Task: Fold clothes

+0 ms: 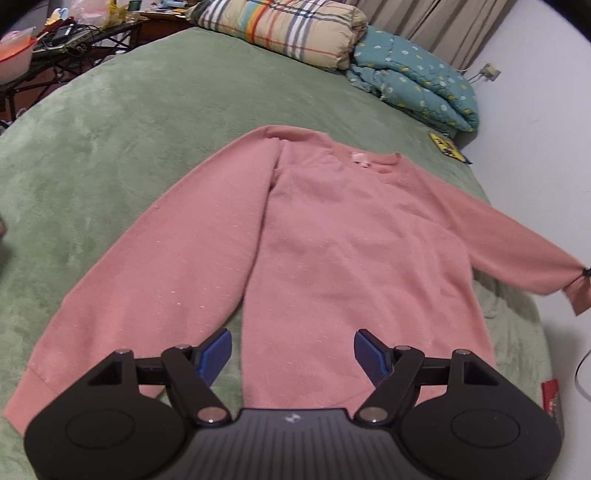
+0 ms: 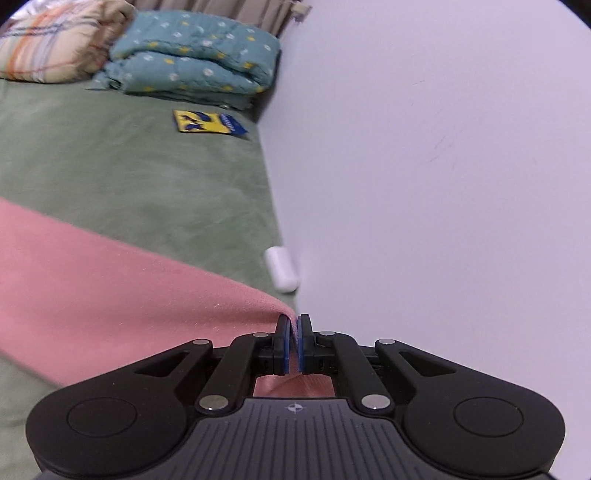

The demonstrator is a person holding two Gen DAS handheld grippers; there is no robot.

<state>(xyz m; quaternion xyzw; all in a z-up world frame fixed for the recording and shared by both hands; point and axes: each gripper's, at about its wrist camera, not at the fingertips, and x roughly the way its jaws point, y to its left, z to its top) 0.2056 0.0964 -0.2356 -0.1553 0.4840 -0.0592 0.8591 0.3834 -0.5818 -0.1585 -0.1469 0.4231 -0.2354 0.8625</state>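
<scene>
A pink sweatshirt (image 1: 332, 251) lies face up on the green bed cover (image 1: 129, 129), collar toward the pillows. Its left sleeve (image 1: 147, 288) lies flat beside the body. My left gripper (image 1: 292, 347) hovers open over the hem, nothing between its blue pads. The right sleeve (image 1: 517, 243) is pulled out taut and lifted at the cuff, where the right gripper's tips (image 1: 585, 273) pinch it at the frame's edge. In the right wrist view my right gripper (image 2: 294, 325) is shut on the pink sleeve (image 2: 110, 280) close to the wall.
A plaid pillow (image 1: 280, 26) and a folded teal quilt (image 1: 413, 81) lie at the head of the bed. A yellow packet (image 2: 207, 122) rests on the cover near the wall (image 2: 443, 166). A white cylinder (image 2: 281, 269) sits at the bed's edge. A cluttered side table (image 1: 55, 37) stands far left.
</scene>
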